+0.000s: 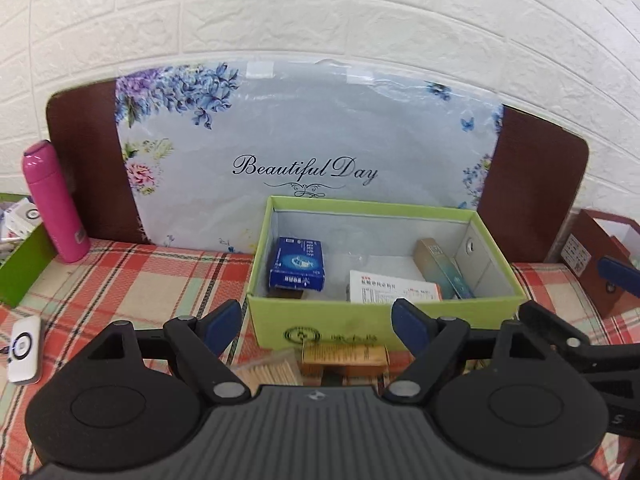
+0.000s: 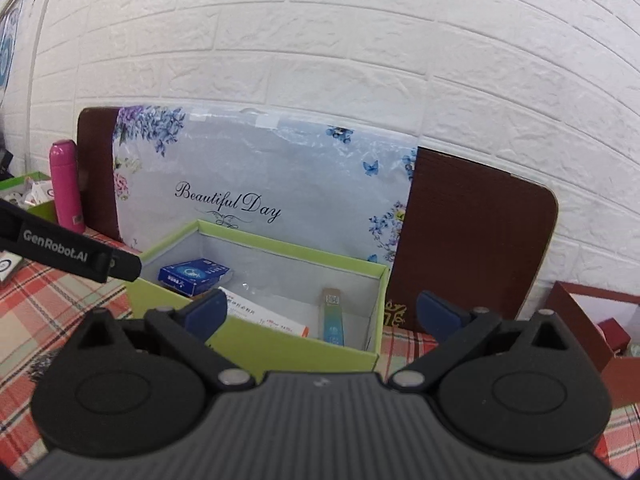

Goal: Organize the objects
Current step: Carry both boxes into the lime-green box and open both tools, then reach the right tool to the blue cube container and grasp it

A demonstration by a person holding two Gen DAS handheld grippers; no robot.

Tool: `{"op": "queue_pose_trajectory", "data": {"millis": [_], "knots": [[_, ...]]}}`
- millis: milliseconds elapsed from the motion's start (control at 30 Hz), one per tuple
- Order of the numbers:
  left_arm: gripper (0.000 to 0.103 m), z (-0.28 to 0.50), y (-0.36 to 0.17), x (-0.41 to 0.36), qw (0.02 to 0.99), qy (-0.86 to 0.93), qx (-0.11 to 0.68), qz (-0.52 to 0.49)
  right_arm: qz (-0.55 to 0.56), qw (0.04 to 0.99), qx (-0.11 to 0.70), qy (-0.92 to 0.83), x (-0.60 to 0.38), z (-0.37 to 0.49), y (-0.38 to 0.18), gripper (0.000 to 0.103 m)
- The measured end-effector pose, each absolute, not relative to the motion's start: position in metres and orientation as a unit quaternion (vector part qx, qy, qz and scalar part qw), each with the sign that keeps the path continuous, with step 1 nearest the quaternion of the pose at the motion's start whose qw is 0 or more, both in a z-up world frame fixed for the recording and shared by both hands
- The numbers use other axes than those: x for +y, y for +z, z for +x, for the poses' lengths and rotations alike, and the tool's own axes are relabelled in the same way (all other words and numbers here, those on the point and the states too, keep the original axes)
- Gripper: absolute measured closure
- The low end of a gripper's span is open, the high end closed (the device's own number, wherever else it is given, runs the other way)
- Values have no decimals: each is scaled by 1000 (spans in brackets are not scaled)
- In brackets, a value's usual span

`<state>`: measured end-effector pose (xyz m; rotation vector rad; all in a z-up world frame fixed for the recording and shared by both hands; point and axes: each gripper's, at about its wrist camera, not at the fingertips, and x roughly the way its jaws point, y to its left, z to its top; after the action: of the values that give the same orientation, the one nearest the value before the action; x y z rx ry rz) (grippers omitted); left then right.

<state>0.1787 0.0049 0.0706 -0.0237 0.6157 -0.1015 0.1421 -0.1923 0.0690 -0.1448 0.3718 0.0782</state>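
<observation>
two tongs, left tongs point(image 1: 316, 316) and right tongs point(image 2: 322, 312), spread wide, hold nothing. green box point(image 1: 376, 320) on bench contains three packs; front wall hides their bases.

Green box point(image 1: 376, 326) holding blue carton point(image 1: 298, 264), left gripper point(image 1: 318, 324) fingers spread, pink bottle point(image 1: 56, 204) far left

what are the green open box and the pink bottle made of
Light green open box: looks like stiff cardboard with a matte finish, showing sharp folded edges, a printed logo and a pale lined interior. Tall pink bottle: smooth satin surface with soft highlights; coated metal or plastic, the views leave it open.
</observation>
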Motion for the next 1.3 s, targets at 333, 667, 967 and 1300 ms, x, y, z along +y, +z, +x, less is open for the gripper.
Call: {"op": "queue_pose_trajectory", "data": {"millis": [333, 667, 967, 1300], "knots": [[17, 109, 54, -14, 946, -72, 317, -14, -27, 975, 221, 14, -208, 63, 46, 0], [17, 75, 26, -19, 933, -75, 352, -2, -20, 955, 292, -52, -213, 26, 11, 0], [17, 66, 9, -12, 925, -66, 375, 4, -7, 948, 314, -54, -218, 24, -4, 0], [17, 58, -13, -9, 903, -175, 393, -10, -65, 956, 287, -7, -213, 11, -32, 0]]}}
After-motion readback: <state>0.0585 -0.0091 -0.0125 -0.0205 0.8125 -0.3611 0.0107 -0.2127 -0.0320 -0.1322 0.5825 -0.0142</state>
